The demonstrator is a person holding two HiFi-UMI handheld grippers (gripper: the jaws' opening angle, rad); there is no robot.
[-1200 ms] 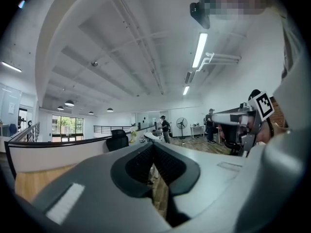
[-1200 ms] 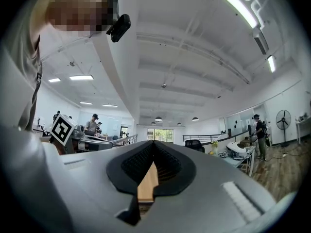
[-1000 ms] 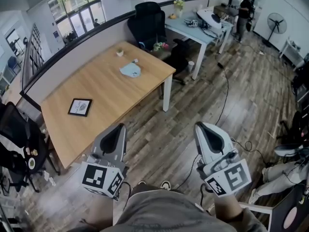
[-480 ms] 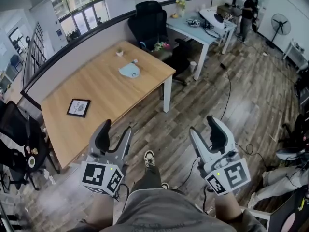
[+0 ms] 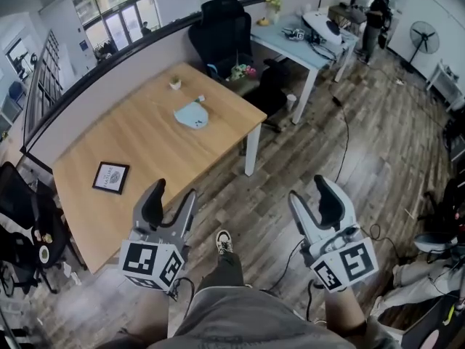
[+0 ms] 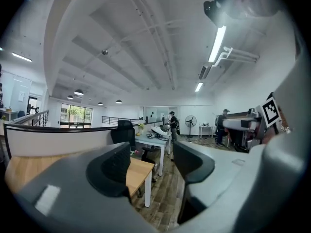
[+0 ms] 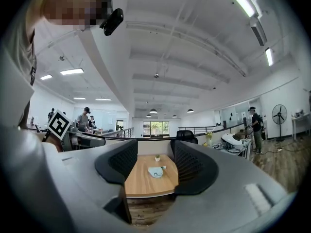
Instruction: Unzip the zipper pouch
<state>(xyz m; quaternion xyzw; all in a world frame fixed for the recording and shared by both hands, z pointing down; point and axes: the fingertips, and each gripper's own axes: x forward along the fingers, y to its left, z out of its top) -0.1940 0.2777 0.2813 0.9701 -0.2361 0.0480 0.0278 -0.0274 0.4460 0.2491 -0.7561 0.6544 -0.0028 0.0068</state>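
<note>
On the table (image 5: 145, 147) the zipper pouch (image 5: 193, 115) lies well apart, so the left gripper (image 5: 172, 198) and right gripper (image 5: 311, 195), jaws just opened wide and empty, seem prepared for reaching it.

An open-plan office: a wooden table (image 5: 145, 144), a black swivel chair (image 5: 218, 31), a pedestal fan (image 5: 424, 36), and ceiling strip lights (image 6: 217, 42).

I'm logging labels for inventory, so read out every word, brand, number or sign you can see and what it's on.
No text here is readable.
Framed picture on the wooden table: print too small to read.
Zipper pouch: dark marks, too small to read.
Left tool and right tool: square marker patterns only, no words.
</note>
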